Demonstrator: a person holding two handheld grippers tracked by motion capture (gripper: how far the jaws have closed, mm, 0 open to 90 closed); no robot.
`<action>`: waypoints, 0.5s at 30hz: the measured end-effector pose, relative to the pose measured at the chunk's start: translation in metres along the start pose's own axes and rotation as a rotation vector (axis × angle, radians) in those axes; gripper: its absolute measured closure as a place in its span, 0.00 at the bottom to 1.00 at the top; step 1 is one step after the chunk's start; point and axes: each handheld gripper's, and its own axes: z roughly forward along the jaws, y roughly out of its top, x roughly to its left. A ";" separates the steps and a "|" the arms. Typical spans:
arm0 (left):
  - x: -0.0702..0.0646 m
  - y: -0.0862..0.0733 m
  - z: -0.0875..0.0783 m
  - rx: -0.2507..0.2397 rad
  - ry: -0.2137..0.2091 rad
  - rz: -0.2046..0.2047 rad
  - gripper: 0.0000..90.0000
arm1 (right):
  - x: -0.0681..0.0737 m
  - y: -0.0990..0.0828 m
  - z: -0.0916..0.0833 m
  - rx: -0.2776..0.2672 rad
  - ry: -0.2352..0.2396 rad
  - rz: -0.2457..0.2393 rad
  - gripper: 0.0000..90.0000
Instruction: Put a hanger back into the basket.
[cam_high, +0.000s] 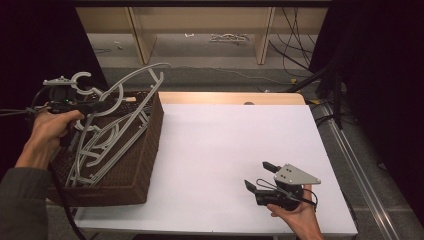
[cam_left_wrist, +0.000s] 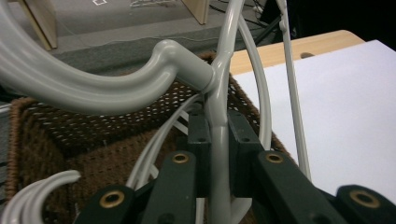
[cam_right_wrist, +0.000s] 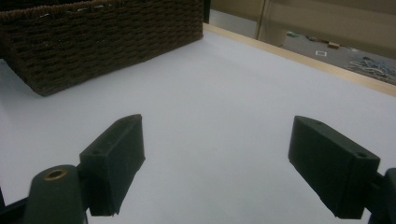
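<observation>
Gripping a grey hanger (cam_left_wrist: 218, 135) by its stem, our left gripper (cam_left_wrist: 215, 154) is clamped tight over the brown wicker basket (cam_high: 145, 165) at the table's left — more hangers lie piled inside. Our right gripper (cam_right_wrist: 219, 163) rests near the front right — jaws wide apart over the white tabletop (cam_high: 225, 150).

the left gripper (cam_high: 102, 105) grips a grey hanger (cam_high: 125, 87) above the wicker basket (cam_high: 145, 165); the right gripper (cam_high: 260, 176) rests open-jawed on the white counter (cam_high: 225, 150).
</observation>
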 end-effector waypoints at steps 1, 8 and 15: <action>0.003 -0.001 0.000 0.000 0.005 -0.001 0.91 | 0.000 0.000 0.000 0.001 0.000 0.000 0.22; 0.020 -0.012 0.005 -0.020 0.046 -0.013 0.91 | 0.000 0.000 0.000 0.008 0.008 -0.007 0.22; 0.029 -0.024 0.008 -0.008 0.065 0.010 0.91 | 0.000 0.000 0.001 0.015 0.007 -0.007 0.22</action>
